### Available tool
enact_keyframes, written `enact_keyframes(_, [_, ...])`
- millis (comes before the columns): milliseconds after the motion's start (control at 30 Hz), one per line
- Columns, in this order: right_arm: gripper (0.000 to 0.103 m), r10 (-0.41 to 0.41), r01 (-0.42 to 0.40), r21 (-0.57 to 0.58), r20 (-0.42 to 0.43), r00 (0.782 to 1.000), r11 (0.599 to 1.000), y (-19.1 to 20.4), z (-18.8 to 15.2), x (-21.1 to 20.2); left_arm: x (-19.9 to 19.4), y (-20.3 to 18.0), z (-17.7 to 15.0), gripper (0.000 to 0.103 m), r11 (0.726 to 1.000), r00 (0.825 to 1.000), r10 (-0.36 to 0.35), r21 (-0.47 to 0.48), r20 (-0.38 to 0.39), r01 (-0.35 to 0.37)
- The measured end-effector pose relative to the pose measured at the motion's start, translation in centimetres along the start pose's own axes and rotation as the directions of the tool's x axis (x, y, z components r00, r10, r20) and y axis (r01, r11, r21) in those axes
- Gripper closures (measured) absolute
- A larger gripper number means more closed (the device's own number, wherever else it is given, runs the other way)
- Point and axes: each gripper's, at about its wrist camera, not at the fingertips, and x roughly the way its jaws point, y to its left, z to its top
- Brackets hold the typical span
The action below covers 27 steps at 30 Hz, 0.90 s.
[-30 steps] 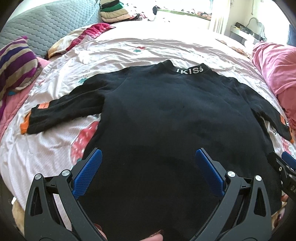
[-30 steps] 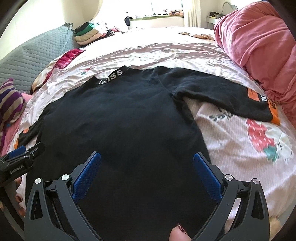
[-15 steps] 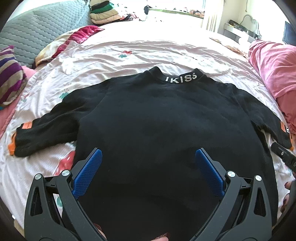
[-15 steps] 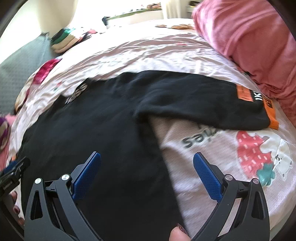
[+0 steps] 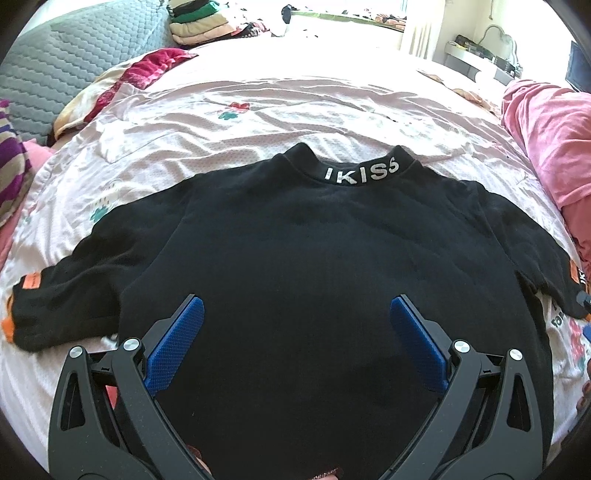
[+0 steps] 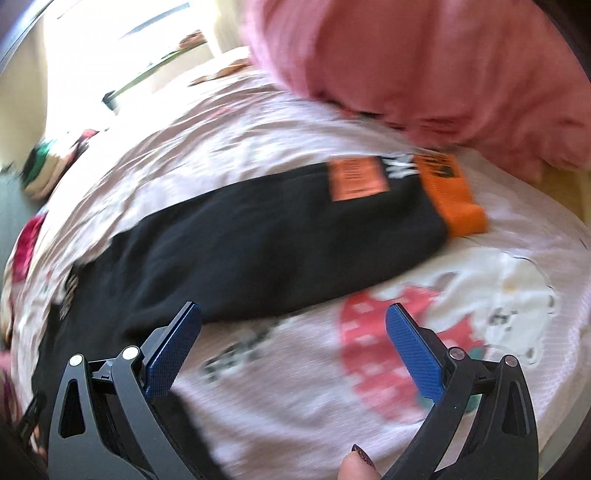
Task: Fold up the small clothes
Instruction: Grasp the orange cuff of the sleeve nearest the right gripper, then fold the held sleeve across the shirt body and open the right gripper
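A small black sweater (image 5: 306, 258) with an "IKISS" collar (image 5: 360, 173) lies flat on the bed, both sleeves spread out. My left gripper (image 5: 295, 325) is open and empty, held above the sweater's lower body. My right gripper (image 6: 293, 332) is open and empty, over the bedsheet just in front of the sweater's right sleeve (image 6: 277, 240), which ends in an orange cuff (image 6: 454, 199) with an orange patch (image 6: 356, 179). The right wrist view is blurred by motion.
The bed has a pale pink printed sheet (image 5: 229, 122). A pink blanket (image 6: 424, 62) is bunched beside the right sleeve. A striped pillow (image 5: 11, 173), a grey quilted cushion (image 5: 74, 48) and a stack of folded clothes (image 5: 199, 22) lie at the far left.
My right gripper has swung right, from over the sweater's body to the right sleeve and its cuff. My left gripper has shifted slightly right, staying over the body. Both stay open.
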Motion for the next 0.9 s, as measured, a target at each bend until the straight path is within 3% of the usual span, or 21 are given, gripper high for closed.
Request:
enact_keyframes(100, [0.004, -0.01, 0.01, 0.091, -0.006, 1.0, 0.996, -2.5, 1.0, 0.7, 0.3, -0.2, 0.5, 0.008, 1.0, 1.0, -0.011, 0.007, 0.008, 0.011])
enact_keyframes(267, [0.004, 0.05, -0.047, 0.183, -0.012, 0.999, 0.982, -4.8, 2.8, 2.0, 0.7, -0.4, 0.9, 0.008, 1.0, 1.0, -0.014, 0.012, 0.007, 0.014])
enact_keyframes(467, [0.004, 0.063, -0.053, 0.237, -0.038, 0.997, 0.97, -5.7, 4.7, 4.7, 0.6, -0.4, 1.3, 0.008, 1.0, 1.0, -0.02, 0.01, 0.013, 0.019])
enact_keyframes(700, [0.004, 0.081, -0.082, 0.314, 0.015, 0.997, 0.946, -6.5, 7.3, 6.3, 0.7, -0.2, 1.8, 0.008, 1.0, 1.0, -0.02, -0.011, 0.014, 0.021])
enact_keyframes(733, [0.011, 0.094, -0.098, 0.318, 0.029, 0.995, 0.943, -6.5, 7.5, 6.3, 0.7, -0.1, 1.9, 0.008, 1.0, 1.0, -0.024, -0.015, 0.014, 0.024])
enact_keyframes(767, [0.026, 0.097, -0.104, 0.321, 0.037, 0.995, 0.941, -6.5, 7.5, 6.1, 0.7, -0.1, 1.9, 0.008, 0.999, 1.0, -0.028, -0.02, 0.014, 0.028])
enact_keyframes(867, [0.055, 0.098, -0.112, 0.37, 0.057, 0.994, 0.922, -7.4, 7.5, 5.9, 0.8, -0.2, 2.0, 0.008, 0.999, 0.999, -0.036, -0.03, 0.016, 0.037])
enact_keyframes(900, [0.06, 0.114, -0.131, 0.393, 0.066, 0.991, 0.91, -7.9, 7.4, 5.8, 0.8, -0.3, 2.0, 0.008, 0.999, 0.999, -0.039, -0.031, 0.014, 0.039])
